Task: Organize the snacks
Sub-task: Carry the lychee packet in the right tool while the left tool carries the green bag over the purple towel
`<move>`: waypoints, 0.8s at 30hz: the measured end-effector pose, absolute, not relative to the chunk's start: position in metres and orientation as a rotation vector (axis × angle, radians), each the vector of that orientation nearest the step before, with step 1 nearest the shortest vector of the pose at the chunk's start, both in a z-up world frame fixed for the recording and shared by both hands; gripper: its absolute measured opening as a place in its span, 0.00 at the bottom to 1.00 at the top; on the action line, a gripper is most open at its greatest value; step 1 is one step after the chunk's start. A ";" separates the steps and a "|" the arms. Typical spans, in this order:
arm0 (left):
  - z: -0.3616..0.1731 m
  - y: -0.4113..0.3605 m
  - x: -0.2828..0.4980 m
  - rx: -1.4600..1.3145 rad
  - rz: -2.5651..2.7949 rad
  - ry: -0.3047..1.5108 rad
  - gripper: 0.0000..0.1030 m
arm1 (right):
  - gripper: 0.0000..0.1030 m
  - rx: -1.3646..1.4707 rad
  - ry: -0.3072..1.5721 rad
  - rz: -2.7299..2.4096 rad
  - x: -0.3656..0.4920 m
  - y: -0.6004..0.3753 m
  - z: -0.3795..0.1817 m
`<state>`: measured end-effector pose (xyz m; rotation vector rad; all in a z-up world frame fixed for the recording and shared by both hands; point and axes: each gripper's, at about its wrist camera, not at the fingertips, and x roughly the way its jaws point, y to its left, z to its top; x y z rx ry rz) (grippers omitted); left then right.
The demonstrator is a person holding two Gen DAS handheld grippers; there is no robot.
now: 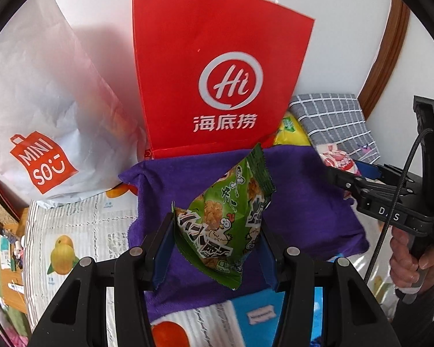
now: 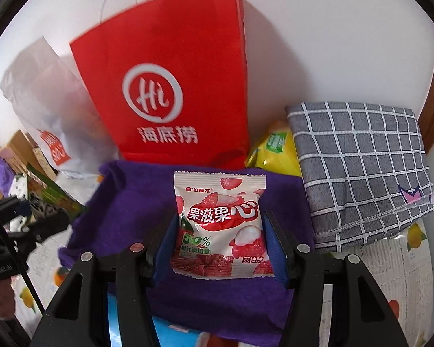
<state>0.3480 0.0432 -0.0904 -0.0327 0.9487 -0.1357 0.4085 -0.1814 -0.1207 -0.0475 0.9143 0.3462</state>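
Above a fuzzy purple cloth (image 1: pixel 303 202) on a fruit-printed table cover (image 1: pixel 72 231), the left gripper (image 1: pixel 217 248) clamps a crinkled green foil snack packet (image 1: pixel 225 217), tilted. Right gripper (image 2: pixel 220 245) grips a glossy pink-and-white lychee candy pouch (image 2: pixel 220 219), upright; behind stand a stiff red paper bag (image 2: pixel 165 72), a white crumpled plastic bag (image 1: pixel 43 101) and a grey checked folded towel (image 2: pixel 361 173) against a white wall

Before me a purple cloth (image 1: pixel 303 196) lies under a red paper bag (image 1: pixel 217 72), with a white bag (image 1: pixel 43 110) and checked towel (image 2: pixel 361 173) beside.
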 end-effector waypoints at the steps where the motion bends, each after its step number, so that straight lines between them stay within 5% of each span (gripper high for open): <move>1: -0.094 0.045 0.351 -0.033 -0.129 0.957 0.48 | 0.55 -0.053 0.924 0.337 0.412 -0.182 -0.124; 24: -0.150 0.051 0.387 -0.077 -0.168 1.087 0.50 | 0.56 -0.148 1.130 0.312 0.437 -0.161 -0.189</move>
